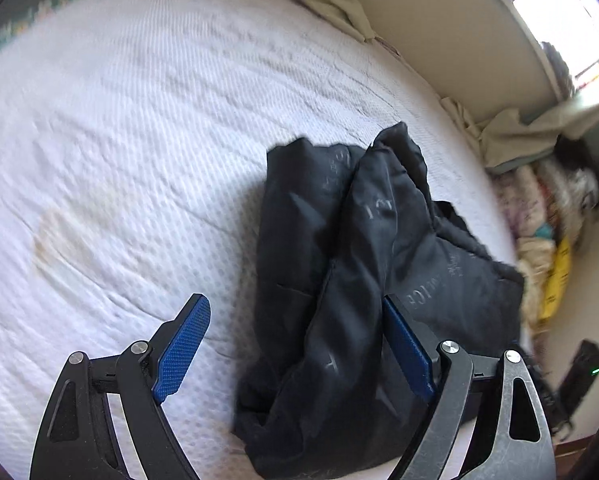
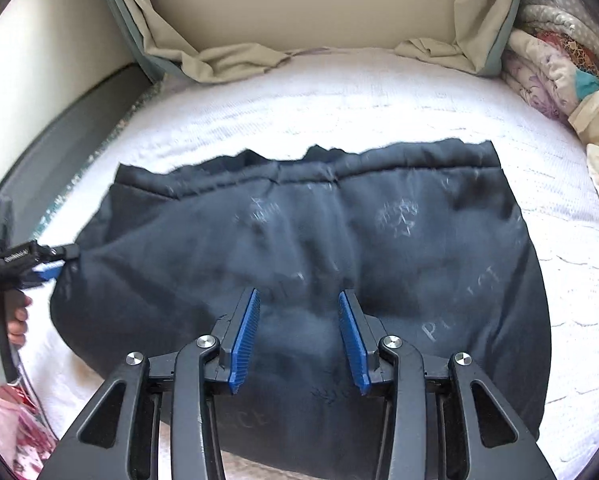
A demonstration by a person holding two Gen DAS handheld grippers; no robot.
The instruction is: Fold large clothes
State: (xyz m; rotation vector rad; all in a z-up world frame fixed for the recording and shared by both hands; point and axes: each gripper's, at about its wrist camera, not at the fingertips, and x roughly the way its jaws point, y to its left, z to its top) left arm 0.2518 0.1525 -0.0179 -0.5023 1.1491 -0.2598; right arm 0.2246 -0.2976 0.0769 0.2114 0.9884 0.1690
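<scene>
Right wrist view: dark padded garment (image 2: 299, 264) folded flat across white mattress (image 2: 379, 92); right gripper (image 2: 298, 338) above it, jaws parted, gripping nothing. Left gripper (image 1: 295, 350) wide open beside garment edge.

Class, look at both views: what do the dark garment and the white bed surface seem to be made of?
Dark garment: probably padded synthetic fabric; puffy folds, a slight sheen and faint pale printed lettering.
White bed surface: apparently quilted knit textile, matte; a fine dotted weave and stitched ripples, with a yellowish stain.
</scene>
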